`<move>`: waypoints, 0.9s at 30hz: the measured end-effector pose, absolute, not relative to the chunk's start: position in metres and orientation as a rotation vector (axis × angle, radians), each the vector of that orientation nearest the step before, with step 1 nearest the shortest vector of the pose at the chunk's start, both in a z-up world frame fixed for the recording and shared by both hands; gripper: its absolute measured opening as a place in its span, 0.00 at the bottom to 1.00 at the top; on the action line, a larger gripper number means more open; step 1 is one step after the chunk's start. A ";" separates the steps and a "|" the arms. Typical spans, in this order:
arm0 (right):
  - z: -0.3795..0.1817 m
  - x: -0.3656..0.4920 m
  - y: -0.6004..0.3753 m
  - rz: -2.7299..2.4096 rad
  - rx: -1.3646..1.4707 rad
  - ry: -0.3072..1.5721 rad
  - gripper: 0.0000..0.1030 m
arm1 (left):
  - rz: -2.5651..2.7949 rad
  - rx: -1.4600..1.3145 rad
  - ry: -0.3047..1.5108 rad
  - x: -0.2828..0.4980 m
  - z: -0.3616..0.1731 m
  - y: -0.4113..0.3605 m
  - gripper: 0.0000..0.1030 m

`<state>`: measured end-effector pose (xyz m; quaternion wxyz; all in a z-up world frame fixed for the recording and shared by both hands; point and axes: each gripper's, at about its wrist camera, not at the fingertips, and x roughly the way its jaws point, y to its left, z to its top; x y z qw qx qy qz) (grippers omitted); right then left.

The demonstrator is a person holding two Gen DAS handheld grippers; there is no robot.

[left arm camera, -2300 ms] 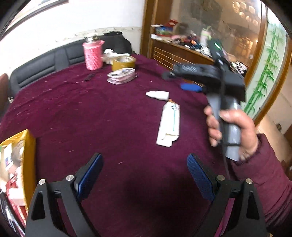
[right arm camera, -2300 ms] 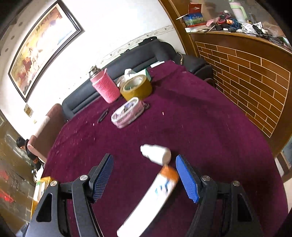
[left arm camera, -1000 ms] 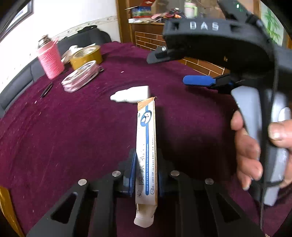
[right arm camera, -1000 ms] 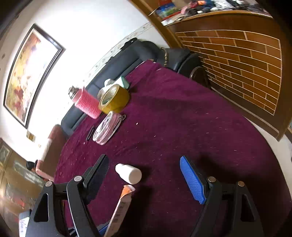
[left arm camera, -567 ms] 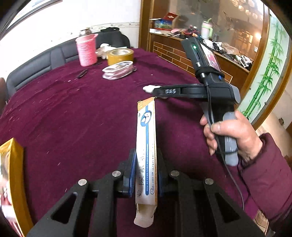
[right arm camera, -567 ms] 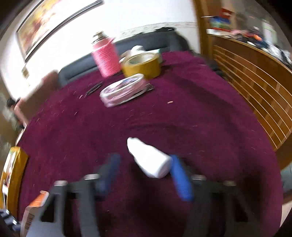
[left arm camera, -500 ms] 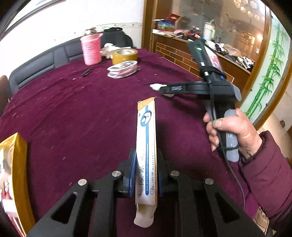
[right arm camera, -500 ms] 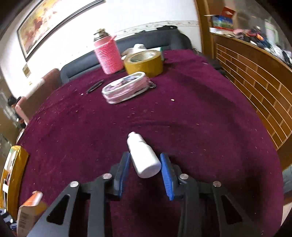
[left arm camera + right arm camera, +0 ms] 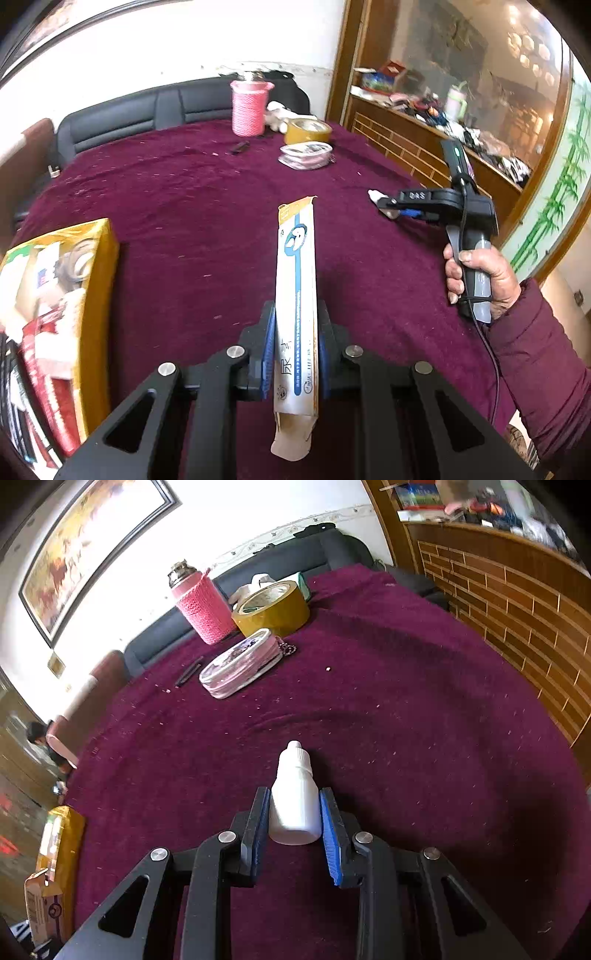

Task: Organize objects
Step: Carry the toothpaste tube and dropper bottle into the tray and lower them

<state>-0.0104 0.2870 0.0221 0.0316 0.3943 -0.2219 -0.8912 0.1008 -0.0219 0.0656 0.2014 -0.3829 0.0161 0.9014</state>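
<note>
The open yellow cardboard box (image 9: 98, 280) at nine o'clock in the left wrist view is blurred and cut by the edge, its contents unreadable. The cluttered wooden shelf (image 9: 424, 110) at one o'clock is too small to sort.

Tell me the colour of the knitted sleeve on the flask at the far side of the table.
Pink. The knitted sleeve shows best in the right wrist view.
</note>
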 end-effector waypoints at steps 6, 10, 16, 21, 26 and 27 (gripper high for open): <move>0.019 -0.004 0.297 -2.690 1.208 -0.843 0.27 | 2.599 -1.047 -0.017 0.117 0.078 -0.072 0.18; 0.023 0.008 0.286 -2.699 1.242 -0.825 0.27 | 2.677 -1.044 -0.063 0.127 0.086 -0.114 0.18; 0.040 0.032 0.257 -2.646 1.214 -0.831 0.28 | 2.756 -1.027 -0.227 0.141 0.085 -0.177 0.18; 0.062 0.051 0.220 -2.585 1.138 -0.810 0.28 | 2.792 -1.052 -0.349 0.153 0.073 -0.219 0.18; 0.076 0.061 0.178 -2.495 1.098 -0.777 0.28 | 2.848 -1.046 -0.412 0.165 0.068 -0.249 0.18; 0.078 0.063 0.169 -2.474 1.093 -0.774 0.28 | 2.856 -1.046 -0.420 0.166 0.067 -0.253 0.18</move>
